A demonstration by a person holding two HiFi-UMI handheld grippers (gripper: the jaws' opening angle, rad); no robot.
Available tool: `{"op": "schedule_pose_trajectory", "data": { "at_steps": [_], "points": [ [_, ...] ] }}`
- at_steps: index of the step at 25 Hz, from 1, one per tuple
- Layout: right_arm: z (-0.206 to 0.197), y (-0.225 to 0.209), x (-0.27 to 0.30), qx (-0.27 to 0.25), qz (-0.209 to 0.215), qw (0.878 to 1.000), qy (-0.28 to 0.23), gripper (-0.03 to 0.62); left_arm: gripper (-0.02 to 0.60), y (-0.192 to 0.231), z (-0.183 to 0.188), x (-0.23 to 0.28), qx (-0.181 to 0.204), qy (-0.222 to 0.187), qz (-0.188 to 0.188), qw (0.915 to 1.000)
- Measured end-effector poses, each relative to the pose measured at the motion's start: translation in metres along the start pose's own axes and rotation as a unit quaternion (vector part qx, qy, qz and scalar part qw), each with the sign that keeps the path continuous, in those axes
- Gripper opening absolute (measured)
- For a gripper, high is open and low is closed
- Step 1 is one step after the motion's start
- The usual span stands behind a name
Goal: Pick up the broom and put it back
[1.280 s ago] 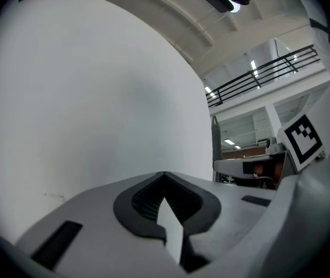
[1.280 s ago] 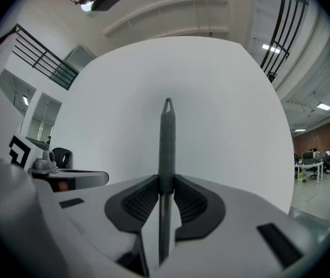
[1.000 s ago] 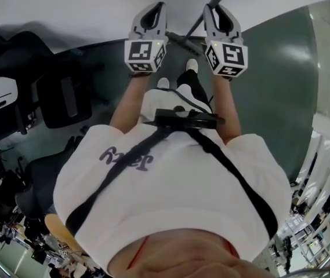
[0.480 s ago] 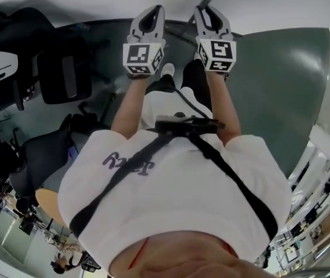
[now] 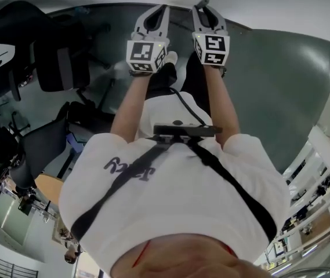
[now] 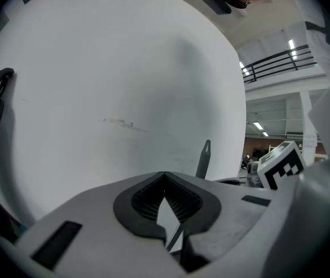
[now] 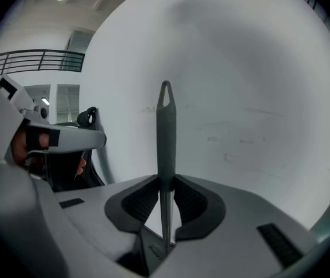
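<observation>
the right tongs (image 7: 165, 184) are clenched on the slim grey broom handle (image 7: 165, 126), which stands up between the ribbed pads and ends in a small hanging eye, close in front of a plain white wall (image 7: 251, 97). the brush end is in no view. the left tongs (image 6: 165, 177) are closed tip to tip on nothing; from their camera only the handle's tip shows just beyond them to the right.

the handle looks like a light, stiff, smooth round rod, so it should not bend. it could twist or slide in a two-sided pinch, though, and the unseen brush end probably makes it bottom-heavy. the grip sits high, near the eye, so the long part below is likely to swing. a hold lower down would calm it, as would the left tongs taking the handle as a second point while it is set against the wall.

compared with a second ago, both marker cubes sit higher in the head view and closer together, and more dark green floor (image 5: 280, 80) shows. the handle tip then slanted clear to the upper right of the right tongs. now it barely shows past them, and the dark bar that crossed between the two tongs is gone from sight. the grip on the handle looks unchanged.
</observation>
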State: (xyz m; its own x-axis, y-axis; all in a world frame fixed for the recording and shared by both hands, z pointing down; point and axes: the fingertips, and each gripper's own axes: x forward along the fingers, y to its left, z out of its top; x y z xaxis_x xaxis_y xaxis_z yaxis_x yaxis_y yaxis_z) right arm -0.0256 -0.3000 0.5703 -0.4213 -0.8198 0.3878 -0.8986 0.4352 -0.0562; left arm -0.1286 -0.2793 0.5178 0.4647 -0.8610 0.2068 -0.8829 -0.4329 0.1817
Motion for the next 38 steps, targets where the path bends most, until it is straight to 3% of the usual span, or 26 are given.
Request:
{"op": "schedule_pose_trajectory", "data": {
  "at_steps": [10,23,38],
  "points": [
    [-0.09,-0.009,0.064,0.005,0.015,0.997,0.075,0.094,0.011,0.024,-0.076,0.036,-0.047,0.054,0.011,0.9974],
    [-0.175,-0.007,0.143,-0.026,0.03,0.988,0.147,0.094,0.011,0.056,-0.117,0.053,-0.058,0.082,0.036,0.9943],
    [-0.173,0.025,0.222,-0.067,0.068,0.983,0.156,0.094,0.011,0.073,-0.131,0.051,-0.065,0.091,0.048,0.9925]
  ]
}}
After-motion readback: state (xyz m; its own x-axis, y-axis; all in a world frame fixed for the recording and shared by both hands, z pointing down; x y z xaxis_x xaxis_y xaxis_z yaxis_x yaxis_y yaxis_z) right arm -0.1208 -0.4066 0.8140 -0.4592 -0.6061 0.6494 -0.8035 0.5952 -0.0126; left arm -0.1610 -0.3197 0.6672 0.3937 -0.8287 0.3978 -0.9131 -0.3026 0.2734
